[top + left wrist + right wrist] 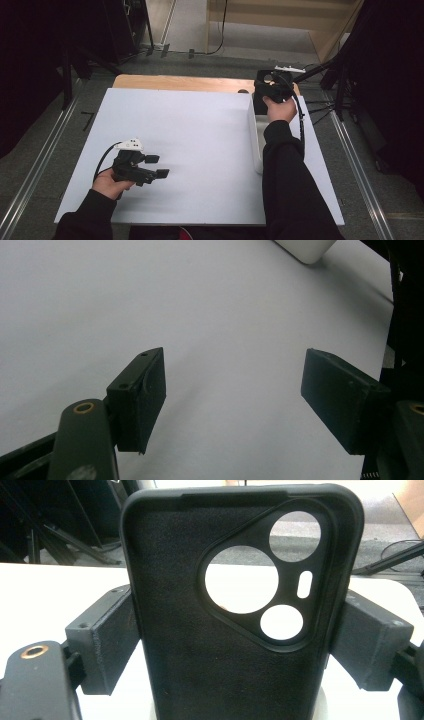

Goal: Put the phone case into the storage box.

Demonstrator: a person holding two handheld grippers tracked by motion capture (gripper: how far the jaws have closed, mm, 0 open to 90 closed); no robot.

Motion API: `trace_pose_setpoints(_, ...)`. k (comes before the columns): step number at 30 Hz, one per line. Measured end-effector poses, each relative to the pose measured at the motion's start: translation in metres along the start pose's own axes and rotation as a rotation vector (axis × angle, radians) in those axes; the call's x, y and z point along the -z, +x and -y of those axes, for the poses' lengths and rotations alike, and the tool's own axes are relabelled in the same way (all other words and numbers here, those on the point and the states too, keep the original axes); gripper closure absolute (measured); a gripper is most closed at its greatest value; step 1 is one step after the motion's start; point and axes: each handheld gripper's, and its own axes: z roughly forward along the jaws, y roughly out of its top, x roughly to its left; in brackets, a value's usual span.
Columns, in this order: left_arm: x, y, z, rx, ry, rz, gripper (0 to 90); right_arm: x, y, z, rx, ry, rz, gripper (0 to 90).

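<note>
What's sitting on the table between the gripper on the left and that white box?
Nothing. In the high view, bare white board stretches from the open left gripper to the white box; the left gripper view shows the same.

Dim surroundings, bright table, soft focus.

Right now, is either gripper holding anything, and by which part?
The right gripper clamps a black phone case by its two long side edges. The left gripper holds nothing.
</note>
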Motion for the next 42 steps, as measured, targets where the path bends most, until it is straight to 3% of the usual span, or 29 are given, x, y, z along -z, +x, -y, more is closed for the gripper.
trace_pose_setpoints(5,0.0,0.0,0.0,0.001,0.0,-0.002,25.3,-0.004,-0.001,0.004,-0.019,0.008,0.003,12.2)
trace_pose_setpoints(13,0.0,0.0,0.0,0.001,0.0,-0.002,25.3,-0.008,-0.007,0.014,-0.012,0.017,0.017,12.1)
trace_pose_setpoints(24,0.0,0.0,0.0,0.0,0.001,-0.003,25.3,-0.015,0.001,0.021,0.019,0.044,0.021,11.4)
trace_pose_setpoints(28,0.0,0.0,0.0,-0.001,0.0,-0.003,25.3,-0.017,0.006,0.022,0.064,0.044,0.059,11.3)
trace_pose_setpoints(33,0.0,0.0,0.0,0.0,0.001,-0.003,25.3,-0.017,0.006,0.022,0.057,0.045,0.063,11.1)
trace_pose_setpoints(42,-0.001,0.001,0.0,-0.004,0.009,-0.006,25.3,-0.017,0.002,0.021,0.06,0.054,0.03,7.3)
